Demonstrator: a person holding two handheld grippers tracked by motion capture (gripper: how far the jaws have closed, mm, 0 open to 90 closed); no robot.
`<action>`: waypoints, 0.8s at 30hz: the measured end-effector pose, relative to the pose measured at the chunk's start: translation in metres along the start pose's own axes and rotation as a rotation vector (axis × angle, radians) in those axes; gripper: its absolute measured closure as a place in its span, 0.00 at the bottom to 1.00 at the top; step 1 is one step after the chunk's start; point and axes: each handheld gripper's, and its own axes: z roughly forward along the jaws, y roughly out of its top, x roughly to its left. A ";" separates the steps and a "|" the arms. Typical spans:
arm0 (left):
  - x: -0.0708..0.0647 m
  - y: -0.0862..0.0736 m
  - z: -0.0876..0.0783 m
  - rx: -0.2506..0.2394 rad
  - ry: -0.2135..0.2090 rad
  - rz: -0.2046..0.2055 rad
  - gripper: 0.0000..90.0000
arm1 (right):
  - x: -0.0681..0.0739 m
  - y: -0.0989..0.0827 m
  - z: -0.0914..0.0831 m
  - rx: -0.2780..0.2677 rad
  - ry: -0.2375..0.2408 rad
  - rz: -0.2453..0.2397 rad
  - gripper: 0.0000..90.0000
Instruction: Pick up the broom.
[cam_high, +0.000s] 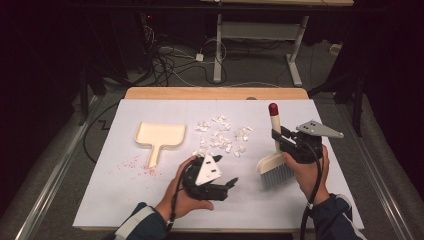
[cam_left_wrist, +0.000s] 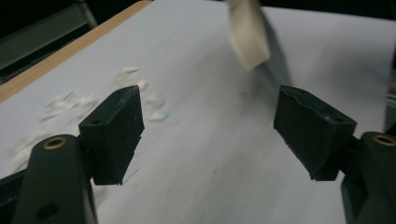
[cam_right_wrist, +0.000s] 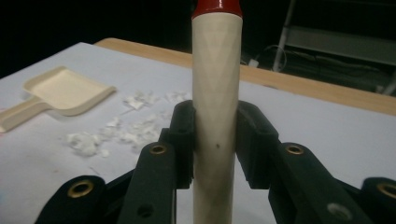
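A cream dustpan lies on the white sheet at the left, its handle toward me; the right gripper view has the dustpan at its left. Several white paper scraps are scattered mid-table. My right gripper is shut on the cream, red-tipped handle of a hand brush, whose grey bristles rest on the sheet. The handle stands upright between the jaws of the right gripper. My left gripper hovers low, open and holding nothing, pointing right toward the brush. Between its jaws I see bare sheet.
A white sheet covers the table, with a wooden edge at the back. Fine red specks lie beside the dustpan handle. Beyond the table are cables on the floor and a desk frame.
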 end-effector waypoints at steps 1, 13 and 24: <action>-0.003 0.004 0.006 -0.009 -0.020 -0.007 0.27 | 0.007 0.001 -0.002 -0.010 0.006 -0.009 0.78; -0.008 0.013 0.030 -0.050 -0.075 -0.103 0.48 | 0.065 0.010 -0.022 -0.145 0.091 -0.075 0.78; 0.008 0.005 0.024 -0.053 -0.132 -0.068 0.69 | 0.081 0.011 -0.035 -0.219 0.160 -0.111 0.77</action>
